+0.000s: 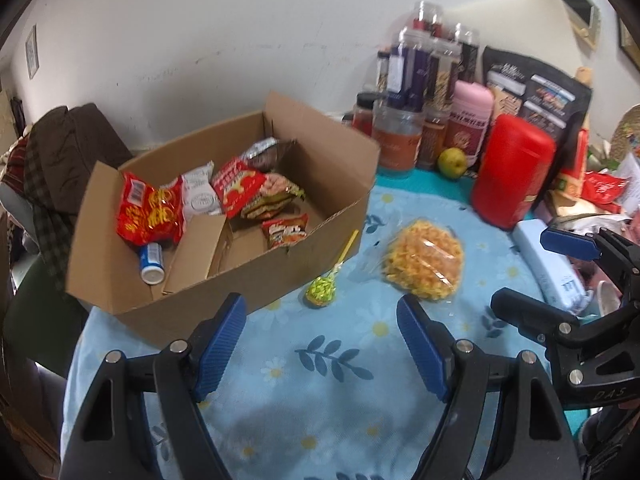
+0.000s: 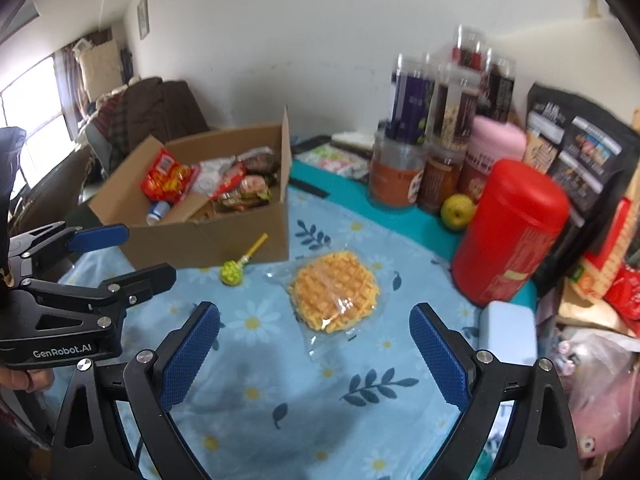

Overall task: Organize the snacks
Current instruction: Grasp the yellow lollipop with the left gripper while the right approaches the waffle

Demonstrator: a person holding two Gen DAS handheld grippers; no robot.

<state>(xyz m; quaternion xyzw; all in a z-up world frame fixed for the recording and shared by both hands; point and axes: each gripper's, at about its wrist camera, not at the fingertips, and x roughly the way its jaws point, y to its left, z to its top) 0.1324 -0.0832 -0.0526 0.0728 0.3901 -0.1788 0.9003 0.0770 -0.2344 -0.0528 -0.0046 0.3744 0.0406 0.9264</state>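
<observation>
An open cardboard box [image 1: 320,184] [image 2: 224,240] holds several snack packets, among them a red bag [image 1: 150,212] and a small white bottle [image 1: 151,264]. A wrapped waffle [image 1: 424,264] [image 2: 334,290] lies on the blue flowered tablecloth to the right of the box. A green lollipop with a yellow stick [image 1: 322,290] [image 2: 232,272] lies against the box's front. My left gripper [image 1: 322,316] [image 2: 138,254] is open and empty, just short of the lollipop. My right gripper [image 2: 314,322] [image 1: 522,268] is open and empty, just short of the waffle.
A red canister [image 1: 512,172] [image 2: 510,232], a green apple [image 1: 452,162] [image 2: 458,210], stacked jars [image 1: 420,92] [image 2: 436,136] and black pouches [image 1: 536,92] stand along the back right. A pale blue box [image 2: 508,332] and clutter lie at the right. A jacket-draped chair [image 1: 60,152] is on the left.
</observation>
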